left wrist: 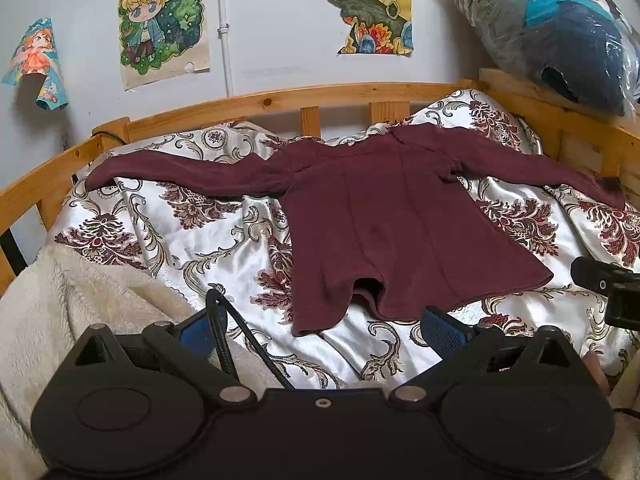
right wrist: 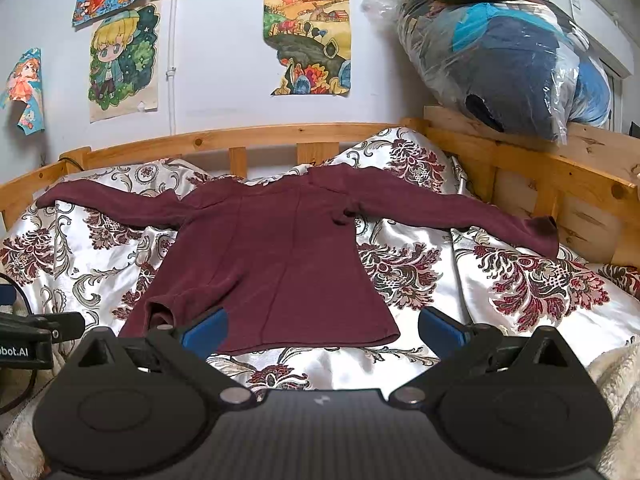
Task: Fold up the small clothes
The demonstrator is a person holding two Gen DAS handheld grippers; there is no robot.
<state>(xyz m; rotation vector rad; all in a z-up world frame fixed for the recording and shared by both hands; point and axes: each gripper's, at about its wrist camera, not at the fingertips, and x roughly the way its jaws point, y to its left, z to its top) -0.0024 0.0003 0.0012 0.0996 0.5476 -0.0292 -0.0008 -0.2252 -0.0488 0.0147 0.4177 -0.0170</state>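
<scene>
A small maroon long-sleeved top [left wrist: 384,216] lies flat on the floral satin bedspread [left wrist: 216,248], both sleeves spread out to the sides and the hem toward me. It also shows in the right wrist view [right wrist: 272,256]. My left gripper [left wrist: 320,328] is open and empty, its blue pads just short of the hem. My right gripper [right wrist: 322,326] is open and empty, its pads either side of the hem's right part, near the edge. The right gripper's body shows at the right edge of the left wrist view [left wrist: 608,284].
A wooden bed rail [left wrist: 280,100] runs round the far and right sides. A cream fleece blanket [left wrist: 80,304] lies at the near left. A plastic bag of bedding [left wrist: 560,32] sits on the right rail. Drawings hang on the wall. A black cable [left wrist: 236,332] crosses the left gripper.
</scene>
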